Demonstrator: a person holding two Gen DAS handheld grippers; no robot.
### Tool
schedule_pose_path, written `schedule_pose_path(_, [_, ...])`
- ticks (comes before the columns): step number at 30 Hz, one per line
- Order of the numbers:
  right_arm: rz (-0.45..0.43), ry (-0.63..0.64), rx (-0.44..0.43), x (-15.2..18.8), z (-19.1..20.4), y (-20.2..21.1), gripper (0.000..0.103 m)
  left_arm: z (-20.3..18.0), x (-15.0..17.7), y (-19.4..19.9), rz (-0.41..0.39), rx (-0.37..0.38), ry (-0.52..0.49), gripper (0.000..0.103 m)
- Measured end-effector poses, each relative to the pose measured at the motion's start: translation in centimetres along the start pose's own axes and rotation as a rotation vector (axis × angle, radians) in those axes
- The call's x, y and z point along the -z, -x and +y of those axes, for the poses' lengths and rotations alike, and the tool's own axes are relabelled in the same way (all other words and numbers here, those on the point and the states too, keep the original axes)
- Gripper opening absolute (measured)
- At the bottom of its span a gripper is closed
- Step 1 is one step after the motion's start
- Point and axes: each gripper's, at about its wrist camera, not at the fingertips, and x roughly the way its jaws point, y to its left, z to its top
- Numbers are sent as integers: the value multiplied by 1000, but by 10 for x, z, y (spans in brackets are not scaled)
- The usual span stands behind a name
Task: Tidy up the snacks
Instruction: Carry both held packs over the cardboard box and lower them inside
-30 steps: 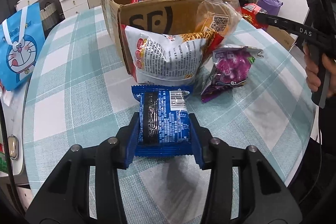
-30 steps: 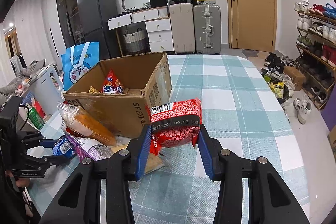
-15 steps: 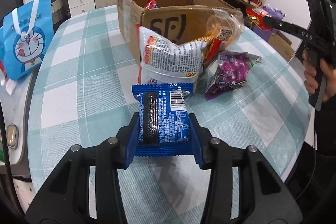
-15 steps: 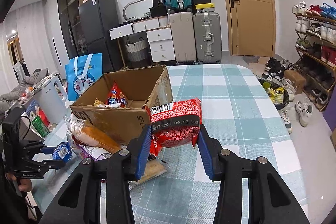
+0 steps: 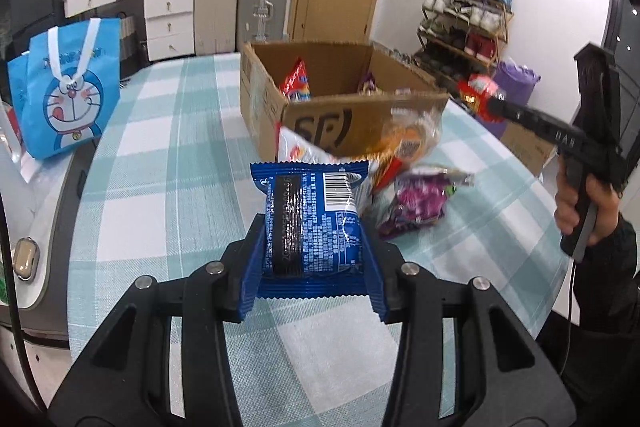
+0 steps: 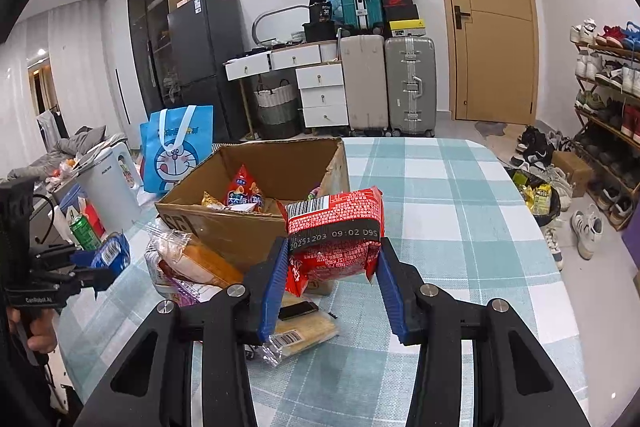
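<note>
A blue packet point(image 5: 314, 223) is being gripped between the blue pads of the left gripper point(image 5: 312, 263), which is clenched on its sides, and it is being held clear above the checked table point(image 5: 160, 155). A red packet point(image 6: 334, 231) is being clamped in the same way by the right gripper point(image 6: 330, 279), and it is being held in the air just in front of the near corner of the box point(image 6: 240, 227). The open cardboard box is standing on the table, and a few snacks, among them a red bag point(image 6: 240, 189), are lying inside it. Against the box's near wall a white bag point(image 5: 298, 149) and an orange-filled clear bag point(image 5: 408, 133) are being propped, while a purple bag point(image 5: 420, 201) is lying flat on the cloth beside them. A flat packet point(image 6: 298, 337) is lying on the table below the right gripper. A blue cartoon tote point(image 5: 66, 89) is standing off the table's far left edge.
</note>
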Motion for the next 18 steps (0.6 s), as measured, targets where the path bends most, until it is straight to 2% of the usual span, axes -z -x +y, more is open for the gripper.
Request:
schedule_pose_path(7, [-1, 32, -20, 2, 14, -3, 43, -6, -11, 14, -81, -41, 26, 41])
schedule_pose_path(18, [-3, 38, -61, 2, 27, -8, 43, -12, -27, 21, -161, -101, 47, 41])
